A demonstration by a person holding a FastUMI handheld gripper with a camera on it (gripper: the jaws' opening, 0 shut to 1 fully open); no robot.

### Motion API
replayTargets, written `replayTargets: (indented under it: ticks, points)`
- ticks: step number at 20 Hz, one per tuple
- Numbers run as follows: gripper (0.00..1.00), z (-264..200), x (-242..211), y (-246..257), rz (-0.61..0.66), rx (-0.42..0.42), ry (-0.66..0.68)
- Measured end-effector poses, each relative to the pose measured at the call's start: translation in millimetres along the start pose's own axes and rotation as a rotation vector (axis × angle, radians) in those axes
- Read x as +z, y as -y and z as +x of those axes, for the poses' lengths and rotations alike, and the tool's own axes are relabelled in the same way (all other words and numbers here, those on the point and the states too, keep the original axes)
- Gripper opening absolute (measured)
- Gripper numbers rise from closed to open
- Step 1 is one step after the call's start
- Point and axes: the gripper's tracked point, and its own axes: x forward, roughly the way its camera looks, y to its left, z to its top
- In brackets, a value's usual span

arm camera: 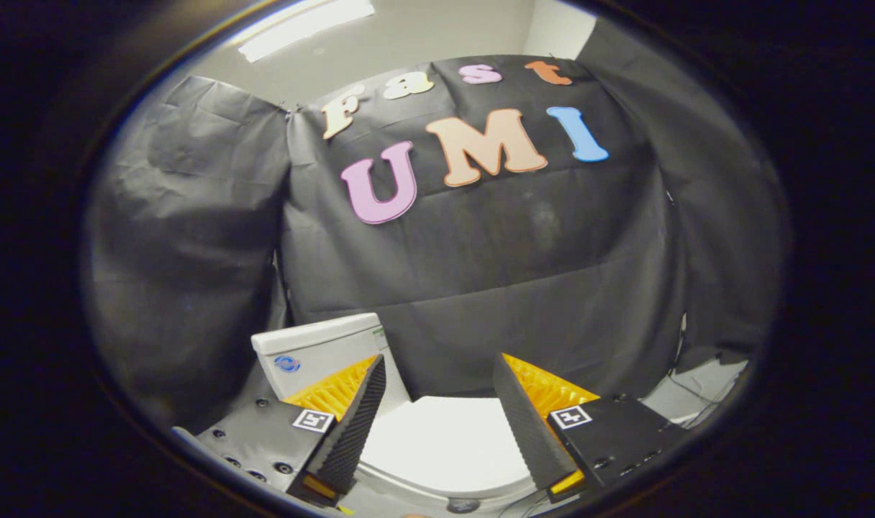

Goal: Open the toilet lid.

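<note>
A white toilet stands below and ahead of me against the black cloth wall. Its closed lid (448, 442) lies flat and shows in the gap between my two fingers. The white tank (322, 352) rises behind the lid, partly hidden by the left finger. My gripper (439, 368) hovers above the lid, open wide, with nothing between the fingers and no contact with the toilet. The lid's front edge curves just under the finger bases.
Black cloth walls close in behind the toilet and on both sides. A pale floor strip (696, 392) with a thin cable lies to the right of the toilet. A ceiling light (304, 25) glows overhead.
</note>
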Motion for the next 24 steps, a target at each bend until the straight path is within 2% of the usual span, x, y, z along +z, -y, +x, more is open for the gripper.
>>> replayTargets:
  ticks: [5,10,16,17,24]
  points:
    - [0.92,-12,-37,5,0.258,-0.132,0.087]
    - [0.92,-41,-108,13,0.481,-0.29,0.054]
    - [0.92,-79,-172,17,0.712,-0.467,0.067]
    - [0.86,-85,-179,17,0.754,-0.481,0.073]
    - [0.87,-114,-249,34,0.957,-0.635,0.04]
